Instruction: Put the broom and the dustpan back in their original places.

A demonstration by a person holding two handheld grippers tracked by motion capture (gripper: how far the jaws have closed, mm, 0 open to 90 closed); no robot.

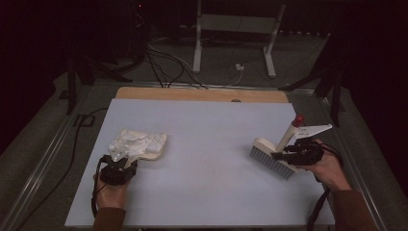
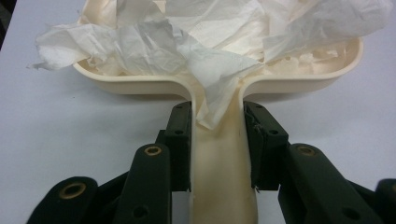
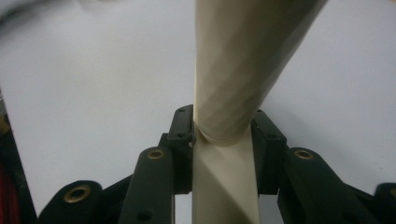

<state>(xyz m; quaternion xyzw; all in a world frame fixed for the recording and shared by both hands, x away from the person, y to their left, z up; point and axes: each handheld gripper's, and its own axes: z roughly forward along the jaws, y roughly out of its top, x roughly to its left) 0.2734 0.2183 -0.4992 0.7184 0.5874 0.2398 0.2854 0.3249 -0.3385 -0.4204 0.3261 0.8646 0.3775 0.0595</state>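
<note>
A pale grey-blue sheet is seen covering the counter [image 1: 202,159], with a strip of bare wood left exposed along its far edge; the surrounding room is dark, and a white metal stand [image 1: 235,36] and loose cables [image 1: 168,65] are seen on the floor beyond. At the left of the counter, a cream plastic dustpan [image 1: 153,149] is laid flat and heaped with crumpled white tissue paper [image 1: 132,141]; its smooth, channel-shaped handle is clamped between the black jaws of the left hand-held gripper [image 2: 217,149], one corner of tissue trailing into the handle. At the right, well apart from the dustpan, a cream brush [image 1: 272,159] with pale bristles rests on the sheet, its red-tipped cylindrical handle tilted upward and away. That handle is gripped by the right hand-held gripper [image 3: 223,144], jaws closed against both sides.
</note>
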